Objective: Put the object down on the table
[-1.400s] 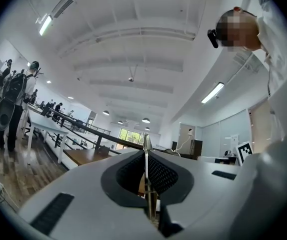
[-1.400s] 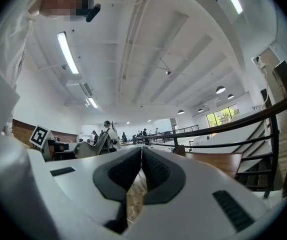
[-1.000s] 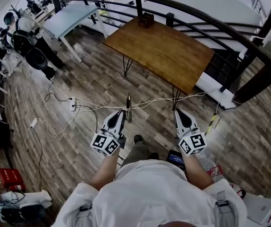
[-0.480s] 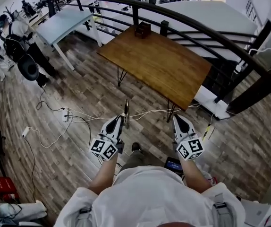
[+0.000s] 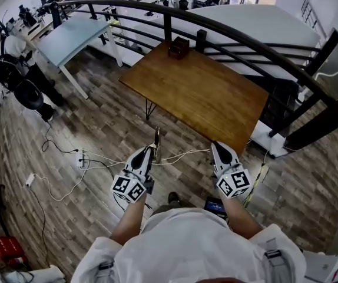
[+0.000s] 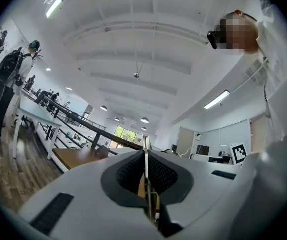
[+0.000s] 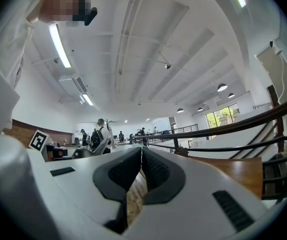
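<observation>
My left gripper (image 5: 149, 150) is shut on a thin flat object (image 5: 157, 141) that sticks up past its fingertips. In the left gripper view the thin flat object (image 6: 145, 156) shows edge-on between the closed jaws of the left gripper (image 6: 145, 153). My right gripper (image 5: 217, 146) is held level beside it, shut, with nothing between its jaws, as the right gripper view (image 7: 141, 150) also shows. Both are held over the wooden floor, short of the brown wooden table (image 5: 198, 93) ahead.
A small dark box (image 5: 179, 46) sits at the table's far edge by a curved black railing (image 5: 239, 37). A pale blue table (image 5: 75, 34) stands at the far left, with a person (image 5: 7, 58) beside it. White cables and a power strip (image 5: 82, 158) lie on the floor.
The whole view has moved forward, so the wooden table is nearer. Both grippers keep the same pose, the left still holding the thin object.
</observation>
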Tool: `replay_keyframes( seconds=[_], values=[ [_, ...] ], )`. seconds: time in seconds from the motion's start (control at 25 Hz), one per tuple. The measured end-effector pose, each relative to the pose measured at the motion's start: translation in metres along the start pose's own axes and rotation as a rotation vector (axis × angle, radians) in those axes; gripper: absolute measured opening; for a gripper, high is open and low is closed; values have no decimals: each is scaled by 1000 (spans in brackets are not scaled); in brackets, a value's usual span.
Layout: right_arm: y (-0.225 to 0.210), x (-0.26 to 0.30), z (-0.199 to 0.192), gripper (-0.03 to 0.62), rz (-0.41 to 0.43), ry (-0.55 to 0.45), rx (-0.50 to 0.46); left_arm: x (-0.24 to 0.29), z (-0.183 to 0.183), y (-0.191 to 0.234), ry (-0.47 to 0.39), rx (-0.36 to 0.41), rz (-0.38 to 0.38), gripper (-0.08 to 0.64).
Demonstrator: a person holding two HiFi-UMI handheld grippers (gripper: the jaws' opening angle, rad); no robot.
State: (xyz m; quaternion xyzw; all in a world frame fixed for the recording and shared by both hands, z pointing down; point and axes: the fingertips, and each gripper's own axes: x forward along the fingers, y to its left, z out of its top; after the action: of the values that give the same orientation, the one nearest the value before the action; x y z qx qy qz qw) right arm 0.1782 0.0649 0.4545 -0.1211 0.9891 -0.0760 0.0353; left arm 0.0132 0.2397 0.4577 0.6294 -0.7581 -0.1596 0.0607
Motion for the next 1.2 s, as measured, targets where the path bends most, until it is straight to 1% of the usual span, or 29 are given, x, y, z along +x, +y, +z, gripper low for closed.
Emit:
replay_keyframes(
  seconds=[0.24, 0.4, 0.52, 0.72, 0.88, 1.04, 1.2],
  values=[
    [9, 50, 10, 25, -23, -23, 0, 20, 10, 44, 20, -18, -35, 15],
    [-3, 65, 4, 26, -36, -6, 8, 37, 6, 61, 30, -45, -40, 15],
    [-12, 81, -3, 26, -46, 6, 23, 47, 5, 77, 41, -39, -36, 15],
    [-23, 119, -7, 26, -40, -10, 43, 67, 8, 110, 45, -47, -18, 15],
    [-44, 149, -7, 26, -40, -23, 61, 97, 13, 127, 57, -37, -18, 15],
    [-70, 191, -1, 26, -48, -48, 77, 140, 25, 154, 67, -16, -25, 15],
    [-101, 227, 2, 26, -54, -46, 92, 187, 34, 177, 61, -28, -20, 15]
  ],
)
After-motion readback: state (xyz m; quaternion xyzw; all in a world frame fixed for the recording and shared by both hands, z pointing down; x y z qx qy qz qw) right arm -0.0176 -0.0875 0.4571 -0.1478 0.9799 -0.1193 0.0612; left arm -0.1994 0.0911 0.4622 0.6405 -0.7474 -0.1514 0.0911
